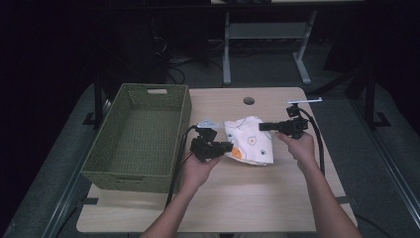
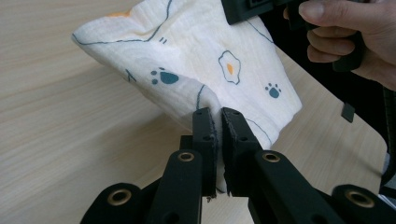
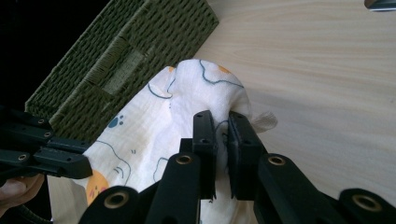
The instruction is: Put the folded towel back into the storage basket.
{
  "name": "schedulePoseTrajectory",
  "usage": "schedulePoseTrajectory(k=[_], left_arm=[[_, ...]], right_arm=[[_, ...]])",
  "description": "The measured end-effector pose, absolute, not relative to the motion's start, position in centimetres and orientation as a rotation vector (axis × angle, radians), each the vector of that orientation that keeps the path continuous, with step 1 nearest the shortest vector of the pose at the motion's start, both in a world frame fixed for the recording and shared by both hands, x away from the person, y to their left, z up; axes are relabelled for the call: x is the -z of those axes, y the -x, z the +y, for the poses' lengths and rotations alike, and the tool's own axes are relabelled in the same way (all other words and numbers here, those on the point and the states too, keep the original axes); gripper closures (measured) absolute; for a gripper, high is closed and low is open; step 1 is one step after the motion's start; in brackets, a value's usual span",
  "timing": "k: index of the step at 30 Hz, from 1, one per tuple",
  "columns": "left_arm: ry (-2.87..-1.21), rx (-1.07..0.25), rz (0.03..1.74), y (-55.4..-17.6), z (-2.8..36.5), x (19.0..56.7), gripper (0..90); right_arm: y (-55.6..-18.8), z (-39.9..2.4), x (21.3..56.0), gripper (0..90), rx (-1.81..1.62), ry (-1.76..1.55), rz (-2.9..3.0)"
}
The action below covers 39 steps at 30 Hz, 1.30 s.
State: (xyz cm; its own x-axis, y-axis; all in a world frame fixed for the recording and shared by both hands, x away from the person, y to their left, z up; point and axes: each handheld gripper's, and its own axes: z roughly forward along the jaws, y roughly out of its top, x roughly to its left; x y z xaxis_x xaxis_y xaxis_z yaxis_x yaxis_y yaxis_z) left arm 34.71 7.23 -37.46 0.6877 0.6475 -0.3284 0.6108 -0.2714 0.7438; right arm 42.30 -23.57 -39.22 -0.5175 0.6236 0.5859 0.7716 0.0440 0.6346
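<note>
Cloth: one white printed cloth point(image 1: 249, 140), with egg and paw motifs, held between the two claws over the middle of the bench point(image 1: 267, 208); whether its lower fold touches the bench top cannot be told.
Left claw: left claw point(image 2: 218, 122) clamped tight on a pinched fold at the cloth's near-left edge; fabric shows in the narrow slit between the jaws.
Right claw: right claw point(image 3: 222, 126) likewise closed hard on a gathered corner at the cloth's far-right side, a frayed tuft of cloth showing just past the jaw.
Hands: two, one on each claw, forearms entering from the near edge of the bench.
Basket: one green woven basket point(image 1: 140, 141), on the left part of the bench, its right wall just beside the left claw and apart from the cloth.
Edges: basket overhangs the bench's left edge; cloth lies well in from every edge.
Open room: bare bench top in front of the cloth toward the person, and to the right of the right claw up to the right edge.
Bench hole: one round cable hole point(image 1: 248, 100) near the far edge, behind the cloth.
</note>
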Motion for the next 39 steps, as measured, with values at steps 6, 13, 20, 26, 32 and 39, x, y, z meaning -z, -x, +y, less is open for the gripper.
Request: schedulePoseTrajectory(k=[6,13,20,26,32,39], left_arm=[[-1.943,-0.032,0.966,-35.0,8.5,36.4,85.3],[-1.920,-0.017,0.957,-35.2,9.6,35.2,85.3],[-1.917,-0.003,0.948,-35.2,10.5,34.5,85.3],[-1.912,-0.013,0.940,-35.2,11.3,33.9,85.2],[-1.897,-0.013,0.938,-35.3,12.2,33.1,85.2],[-1.895,-0.020,0.926,-35.5,13.1,31.8,85.3]], right_arm=[[-42.4,-23.0,37.9,82.7,1.502,1.428,-2.146],[-42.7,-22.2,36.7,82.7,1.537,1.414,-2.133],[-42.5,-21.5,36.2,82.7,1.529,1.413,-2.129],[-42.7,-20.9,35.7,82.7,1.523,1.401,-2.136],[-42.9,-20.1,34.4,82.7,1.531,1.385,-2.151],[-43.4,-18.9,33.1,82.7,1.538,1.366,-2.163]])
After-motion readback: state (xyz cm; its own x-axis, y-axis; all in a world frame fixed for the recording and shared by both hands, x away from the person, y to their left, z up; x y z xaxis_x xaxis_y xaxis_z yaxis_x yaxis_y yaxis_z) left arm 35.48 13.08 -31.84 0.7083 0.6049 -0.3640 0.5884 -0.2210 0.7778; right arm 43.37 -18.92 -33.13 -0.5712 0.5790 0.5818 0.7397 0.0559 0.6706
